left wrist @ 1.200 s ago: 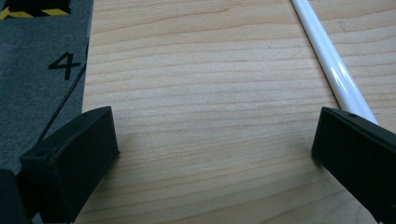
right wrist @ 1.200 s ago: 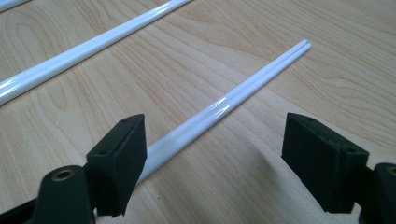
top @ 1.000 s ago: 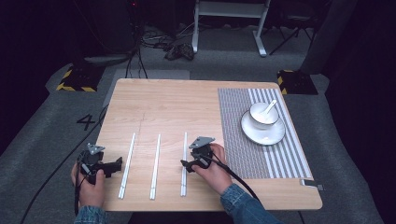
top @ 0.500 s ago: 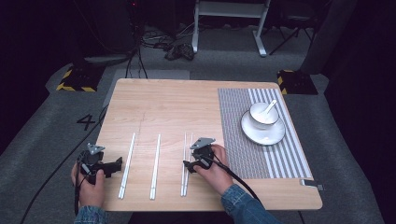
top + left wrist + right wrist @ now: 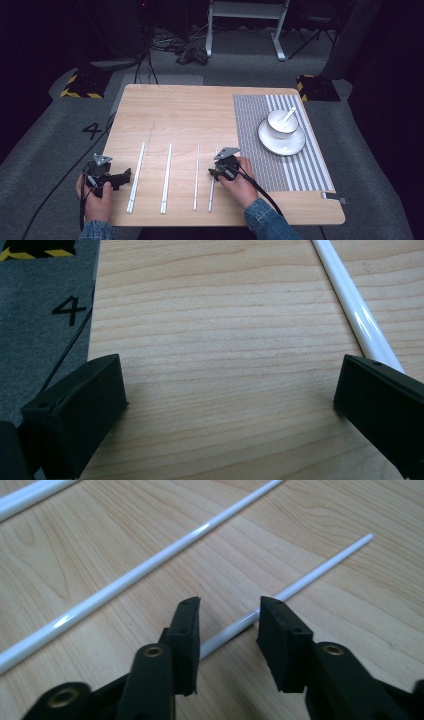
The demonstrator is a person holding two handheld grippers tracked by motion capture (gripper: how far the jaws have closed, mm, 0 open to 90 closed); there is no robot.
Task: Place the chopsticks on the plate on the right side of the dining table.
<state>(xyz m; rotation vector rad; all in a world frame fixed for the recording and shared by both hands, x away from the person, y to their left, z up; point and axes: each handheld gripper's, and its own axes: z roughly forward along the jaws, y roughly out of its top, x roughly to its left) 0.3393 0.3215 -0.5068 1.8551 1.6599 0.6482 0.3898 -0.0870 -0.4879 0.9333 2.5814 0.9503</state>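
Note:
Four white chopsticks lie side by side on the wooden table, pointing away from me. My right gripper is low over the rightmost chopstick. Its jaws straddle the stick with a gap on both sides, so it is open. The third chopstick lies just to its left. My left gripper rests wide open on the table at the front left. The leftmost chopstick runs past its right jaw, and only bare wood lies between the jaws.
A white bowl with a spoon sits on a saucer on the striped placemat at the right. The second chopstick lies between the two hands. The table's left edge and grey floor are close to the left gripper.
The right gripper has shifted slightly to the right over the rightmost chopstick. The left gripper and the chopsticks have not moved.

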